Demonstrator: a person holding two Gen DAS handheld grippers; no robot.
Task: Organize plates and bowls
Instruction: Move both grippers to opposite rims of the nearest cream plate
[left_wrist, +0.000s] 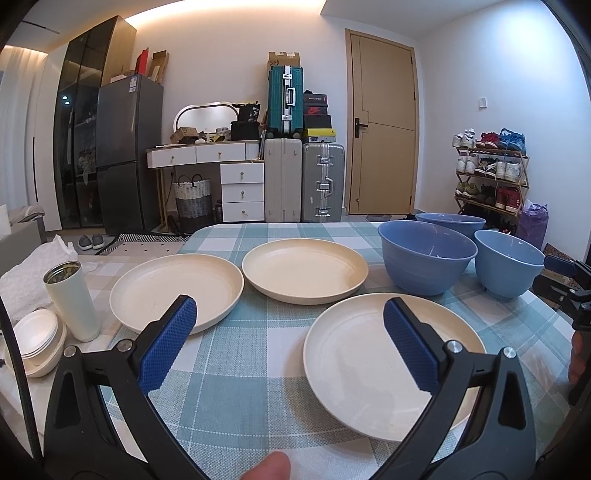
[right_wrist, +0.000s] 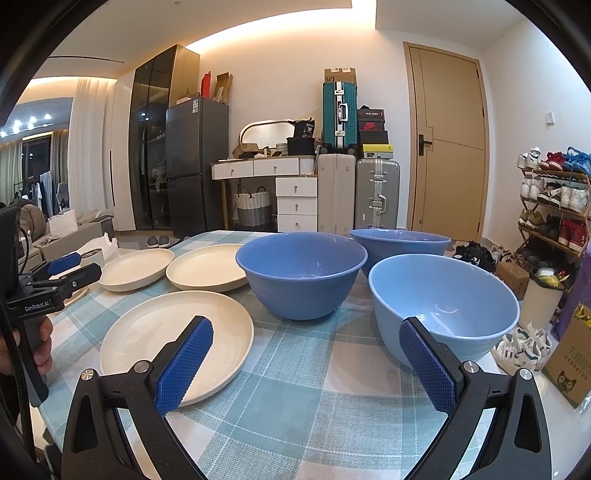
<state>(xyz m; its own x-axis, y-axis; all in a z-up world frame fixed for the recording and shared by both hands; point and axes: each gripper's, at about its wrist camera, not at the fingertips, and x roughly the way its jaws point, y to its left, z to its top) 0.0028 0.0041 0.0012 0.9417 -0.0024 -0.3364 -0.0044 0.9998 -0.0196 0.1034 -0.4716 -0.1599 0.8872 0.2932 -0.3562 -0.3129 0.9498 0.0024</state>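
Two grippers, left gripper (left_wrist: 290, 341) and right gripper (right_wrist: 306, 360), hover with jaws apart and empty over a checked table (left_wrist: 236, 369). Three cream plates (left_wrist: 391, 363) lie near and left; three blue bowls (right_wrist: 301, 275) stand right and farther. All look light, stiff, slippery; best pinched at the rim.
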